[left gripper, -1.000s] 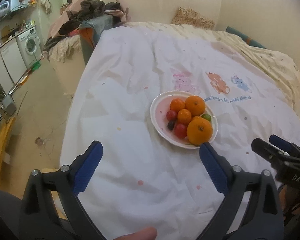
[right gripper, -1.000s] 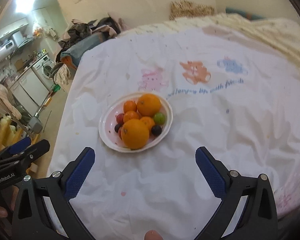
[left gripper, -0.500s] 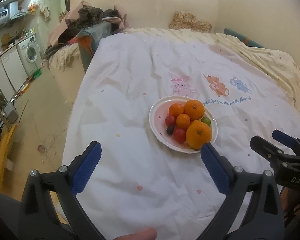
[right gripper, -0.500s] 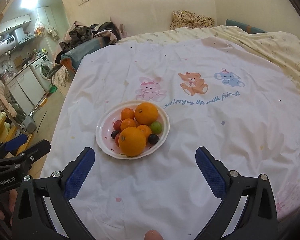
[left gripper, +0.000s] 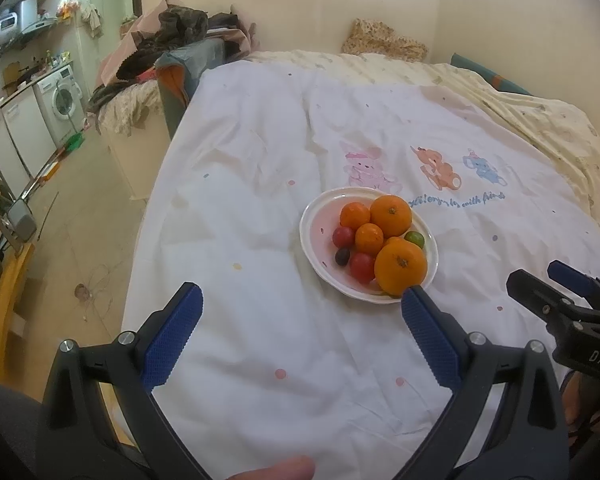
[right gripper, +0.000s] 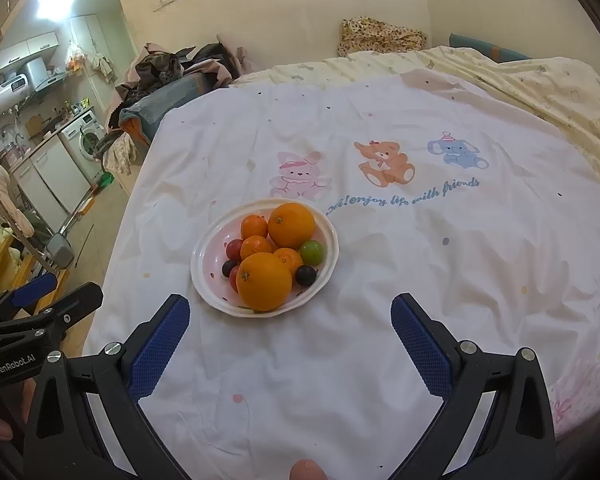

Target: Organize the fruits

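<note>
Between the blue pads of the right gripper (right gripper: 290,332) there's nothing but bedsheet, jaws spread wide, and the left gripper (left gripper: 301,328) is the same deal: wide apart, holding nothing. Both hang low over the near edge of the bed (right gripper: 439,280), pointed forward, so each camera gets the whole dish in view.

Just ahead of the right gripper and a bit to its left sits the white bowl (right gripper: 204,264); from the left gripper it's ahead and to the right, with its right pad nearly overlapping the rim. All the fruit is piled in there together: two big oranges (right gripper: 264,280), a few smaller tangerines (right gripper: 255,247), a green grape (right gripper: 311,252), dark grapes (right gripper: 305,275) and red cherry tomatoes (left gripper: 361,266). Nothing is loose on the sheet.

My guess is that fits either end: fruit gathered up into the bowl, or a mixed pile waiting to be sorted out. Can't tell which.
</note>
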The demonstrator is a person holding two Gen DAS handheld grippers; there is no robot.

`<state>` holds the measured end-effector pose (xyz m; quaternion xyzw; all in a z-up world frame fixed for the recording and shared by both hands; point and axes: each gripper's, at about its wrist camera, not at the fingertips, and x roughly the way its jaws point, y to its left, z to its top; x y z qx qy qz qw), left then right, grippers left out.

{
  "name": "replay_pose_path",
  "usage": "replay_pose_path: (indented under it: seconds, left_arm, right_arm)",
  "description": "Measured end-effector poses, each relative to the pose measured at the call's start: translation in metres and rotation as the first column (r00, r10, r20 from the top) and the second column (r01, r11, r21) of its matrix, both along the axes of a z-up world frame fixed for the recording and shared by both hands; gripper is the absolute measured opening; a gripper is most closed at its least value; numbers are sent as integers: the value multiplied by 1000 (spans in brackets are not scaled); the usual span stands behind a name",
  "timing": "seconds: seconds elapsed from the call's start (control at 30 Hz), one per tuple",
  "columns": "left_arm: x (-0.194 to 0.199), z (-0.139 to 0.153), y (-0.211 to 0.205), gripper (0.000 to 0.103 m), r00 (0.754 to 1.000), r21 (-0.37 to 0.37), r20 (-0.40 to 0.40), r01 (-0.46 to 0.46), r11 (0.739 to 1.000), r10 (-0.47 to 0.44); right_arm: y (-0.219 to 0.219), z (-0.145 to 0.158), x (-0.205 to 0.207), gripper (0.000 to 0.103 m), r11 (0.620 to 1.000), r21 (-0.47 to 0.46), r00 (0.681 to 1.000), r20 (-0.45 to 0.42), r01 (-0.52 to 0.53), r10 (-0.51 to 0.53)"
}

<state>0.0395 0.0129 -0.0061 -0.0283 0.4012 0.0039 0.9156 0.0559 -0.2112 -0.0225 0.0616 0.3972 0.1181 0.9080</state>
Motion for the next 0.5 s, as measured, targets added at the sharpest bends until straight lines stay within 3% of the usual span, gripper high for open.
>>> replay_pose_path:
  seconds: [0.5]
  left_arm:
    - [1,-1,1,99,1000,-10,-1,-3,1000,3]
  right_arm:
    - [-1,-1,0,103,1000,1,1000,-1,6,-6]
